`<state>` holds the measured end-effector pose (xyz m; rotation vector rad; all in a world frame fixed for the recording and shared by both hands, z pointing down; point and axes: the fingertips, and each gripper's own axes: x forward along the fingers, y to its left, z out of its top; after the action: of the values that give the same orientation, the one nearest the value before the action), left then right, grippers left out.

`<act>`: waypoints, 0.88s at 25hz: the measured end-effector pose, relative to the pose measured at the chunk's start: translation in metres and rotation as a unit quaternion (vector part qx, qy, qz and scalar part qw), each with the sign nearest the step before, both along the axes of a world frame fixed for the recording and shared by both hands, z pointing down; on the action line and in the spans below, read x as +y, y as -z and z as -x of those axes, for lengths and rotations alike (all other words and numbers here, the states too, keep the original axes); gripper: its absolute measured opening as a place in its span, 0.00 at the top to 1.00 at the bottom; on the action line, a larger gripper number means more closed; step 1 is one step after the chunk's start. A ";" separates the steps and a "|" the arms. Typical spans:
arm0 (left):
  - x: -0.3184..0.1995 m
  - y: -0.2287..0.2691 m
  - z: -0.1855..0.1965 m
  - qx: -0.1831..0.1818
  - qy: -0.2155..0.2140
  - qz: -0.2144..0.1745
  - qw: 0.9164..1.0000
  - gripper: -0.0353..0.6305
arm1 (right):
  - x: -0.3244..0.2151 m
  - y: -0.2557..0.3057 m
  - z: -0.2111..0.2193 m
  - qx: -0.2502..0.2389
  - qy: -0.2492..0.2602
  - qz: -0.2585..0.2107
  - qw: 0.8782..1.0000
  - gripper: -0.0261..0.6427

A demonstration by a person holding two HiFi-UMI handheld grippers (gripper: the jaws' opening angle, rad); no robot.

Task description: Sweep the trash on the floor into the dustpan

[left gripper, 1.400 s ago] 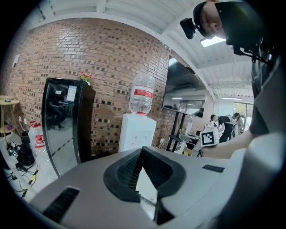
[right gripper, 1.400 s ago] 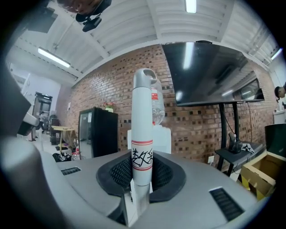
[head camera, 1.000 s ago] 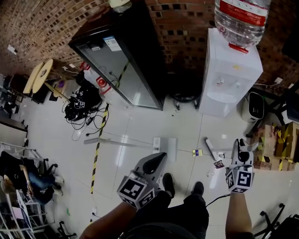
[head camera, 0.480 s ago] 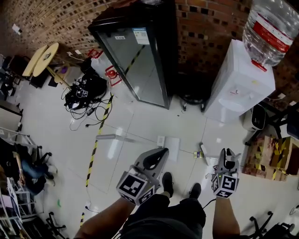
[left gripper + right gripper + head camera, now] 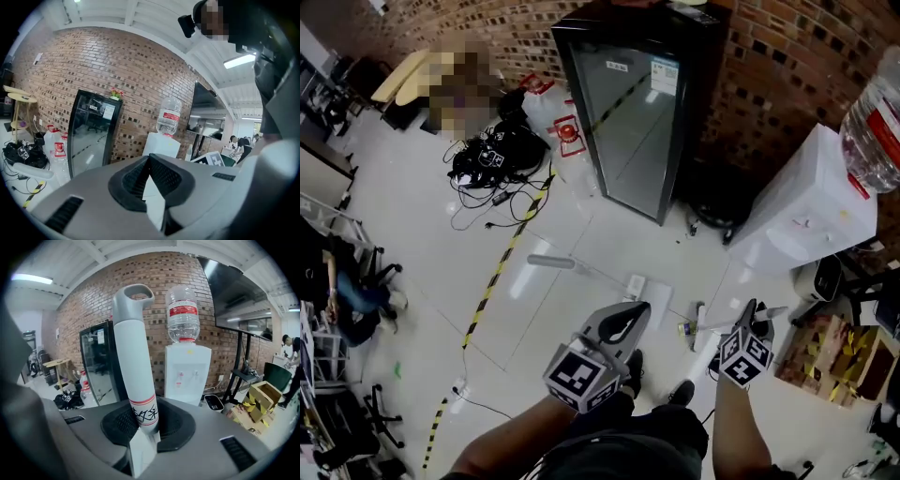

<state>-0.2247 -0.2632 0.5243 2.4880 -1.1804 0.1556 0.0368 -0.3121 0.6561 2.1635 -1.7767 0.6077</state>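
A long-handled dustpan point(image 5: 654, 298) lies on the white floor, its pole point(image 5: 572, 267) stretching to the left. Just right of it is the white broom head point(image 5: 698, 323), with a small yellow scrap of trash point(image 5: 684, 328) beside it. My right gripper point(image 5: 753, 317) is shut on the broom's white handle point(image 5: 133, 362), which stands upright between the jaws point(image 5: 143, 423) and ends in a grey loop. My left gripper point(image 5: 628, 317) hovers above the floor near the dustpan, jaws together point(image 5: 149, 159) with nothing in them.
A black glass-door fridge point(image 5: 637, 112) and a white water dispenser point(image 5: 811, 202) stand against the brick wall. A tangle of cables point(image 5: 492, 155) lies at the left. Yellow-black tape point(image 5: 502, 267) crosses the floor. Cardboard boxes point(image 5: 816, 352) sit at the right. My shoes point(image 5: 633, 364) are below the grippers.
The head view has swung, so fridge and dispenser sit further right. The right gripper with the broom handle has moved left, nearer the dustpan. The left gripper stays shut.
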 end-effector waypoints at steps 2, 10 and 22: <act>0.003 -0.005 0.016 0.002 0.010 0.004 1.000 0.92 | -0.009 0.001 0.006 -0.012 -0.020 -0.002 1.000 0.85; 0.000 -0.011 0.053 -0.003 0.043 -0.003 0.999 0.92 | -0.035 0.000 0.016 -0.059 -0.082 -0.007 0.995 0.84; 0.000 -0.006 0.067 0.000 0.057 0.000 0.998 0.92 | -0.059 0.012 0.050 -0.122 -0.099 -0.026 0.987 0.84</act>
<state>-0.2920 -0.2628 0.5308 2.4123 -1.3177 0.1245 -0.0128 -0.3710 0.6438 2.4097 -1.7200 0.9178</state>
